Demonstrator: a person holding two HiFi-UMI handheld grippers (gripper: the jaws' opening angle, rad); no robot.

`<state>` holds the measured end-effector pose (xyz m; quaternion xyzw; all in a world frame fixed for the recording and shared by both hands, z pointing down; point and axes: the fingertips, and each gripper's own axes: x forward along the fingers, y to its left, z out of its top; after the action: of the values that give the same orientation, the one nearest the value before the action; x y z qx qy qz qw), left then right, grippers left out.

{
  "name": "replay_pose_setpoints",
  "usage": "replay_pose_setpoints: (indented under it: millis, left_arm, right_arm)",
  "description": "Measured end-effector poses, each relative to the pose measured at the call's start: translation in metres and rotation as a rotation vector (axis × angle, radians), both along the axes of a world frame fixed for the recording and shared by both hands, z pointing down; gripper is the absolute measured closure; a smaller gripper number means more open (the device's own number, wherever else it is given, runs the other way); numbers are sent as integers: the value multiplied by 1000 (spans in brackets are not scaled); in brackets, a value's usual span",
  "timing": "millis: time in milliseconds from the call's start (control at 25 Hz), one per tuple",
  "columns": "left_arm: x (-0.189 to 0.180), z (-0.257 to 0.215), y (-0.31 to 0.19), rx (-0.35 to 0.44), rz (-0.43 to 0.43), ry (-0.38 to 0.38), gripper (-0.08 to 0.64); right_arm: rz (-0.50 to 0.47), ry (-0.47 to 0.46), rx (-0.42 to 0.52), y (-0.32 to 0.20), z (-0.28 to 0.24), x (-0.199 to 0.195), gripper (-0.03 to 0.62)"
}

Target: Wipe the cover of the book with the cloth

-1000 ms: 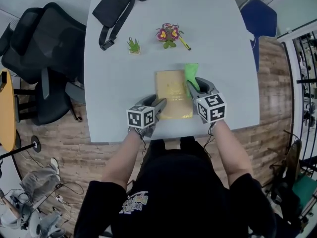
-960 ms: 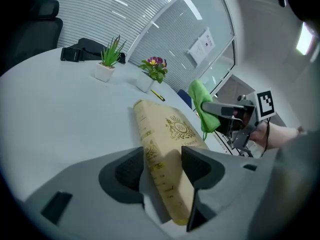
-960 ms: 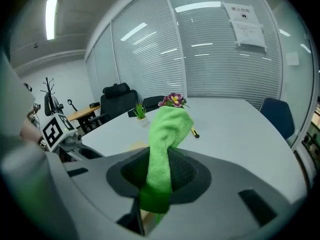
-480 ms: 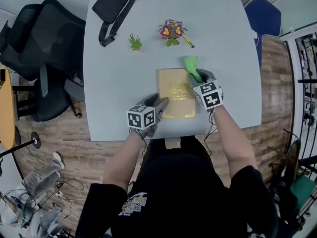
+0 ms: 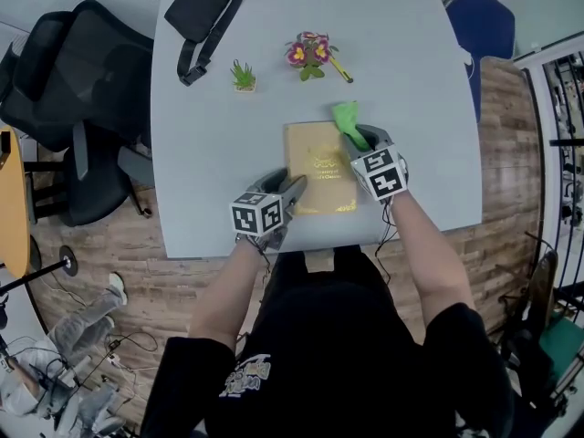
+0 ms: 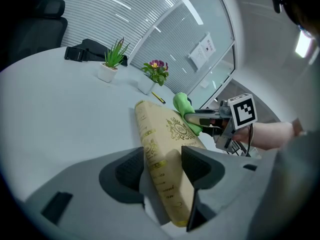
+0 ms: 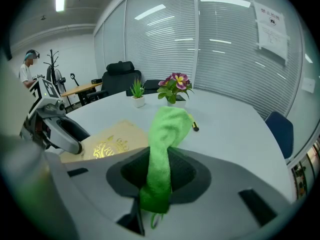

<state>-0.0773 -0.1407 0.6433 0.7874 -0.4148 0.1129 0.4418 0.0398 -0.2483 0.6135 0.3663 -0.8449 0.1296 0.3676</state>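
A tan book (image 5: 319,166) with gold print lies on the grey table (image 5: 210,144) near its front edge. My left gripper (image 5: 290,188) is shut on the book's (image 6: 160,154) near left corner, one jaw on the cover and one by the spine. My right gripper (image 5: 358,142) is shut on a green cloth (image 5: 347,119), which sticks out past the jaws by the book's far right corner. In the right gripper view the cloth (image 7: 162,149) stands up between the jaws, with the book (image 7: 107,144) to its left.
A flower pot (image 5: 310,56), a small green plant (image 5: 243,78), a pen (image 5: 339,71) and a black bag (image 5: 205,12) lie at the table's far side. Black office chairs (image 5: 64,89) stand at the left and a blue chair (image 5: 479,35) at the right.
My right gripper has moved away from me with the cloth, from beside the book's right edge toward its far right corner. The left gripper has kept its hold on the book.
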Motion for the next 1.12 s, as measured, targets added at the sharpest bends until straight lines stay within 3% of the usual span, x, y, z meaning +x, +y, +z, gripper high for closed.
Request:
replay_pose_setpoints:
  millis: [680,1120]
  left_arm:
    - [-2,1,-2,-2,-1,-1,322]
    - [-1,2,-2,-1,-1,-2,322]
  right_arm:
    - [-8,-20,-18,58,0,0,494]
    - [-80,17,-15,103,0,-6,494]
